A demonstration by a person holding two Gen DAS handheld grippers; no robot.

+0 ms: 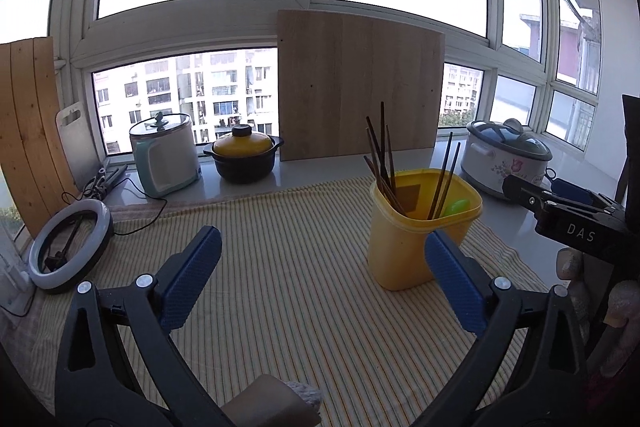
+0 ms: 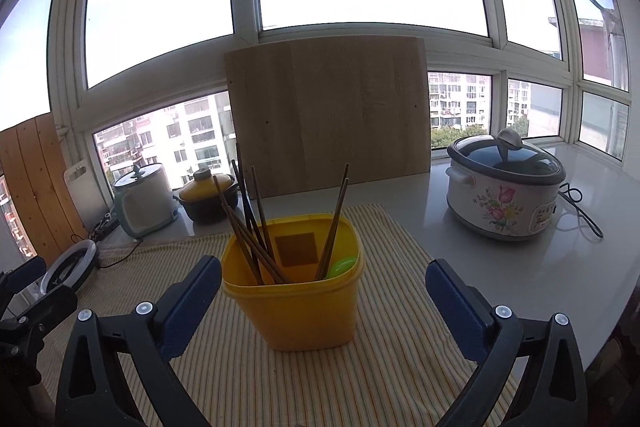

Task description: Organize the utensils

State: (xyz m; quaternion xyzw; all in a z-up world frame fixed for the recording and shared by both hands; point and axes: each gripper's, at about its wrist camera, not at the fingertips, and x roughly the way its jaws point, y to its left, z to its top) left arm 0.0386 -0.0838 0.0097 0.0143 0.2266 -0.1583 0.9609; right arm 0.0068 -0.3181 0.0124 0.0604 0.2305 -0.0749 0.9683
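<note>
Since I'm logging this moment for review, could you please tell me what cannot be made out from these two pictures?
- Lower ends of the chopsticks: hidden in both views by the wall of the yellow container.
- Green object in the container: only its top shows, so I cannot tell what it is.
- Label on the flowered cooker: text too small in the right wrist view.
- Right gripper: cut off by the left view's edge.

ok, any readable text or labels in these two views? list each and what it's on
"DAS": white letters on the black body of the right gripper, seen from the left wrist view.
Control panel label on the floral slow cooker: print is there, too small to read.
Brown square patch inside the yellow container: no legible text.
Nothing else readable.
</note>
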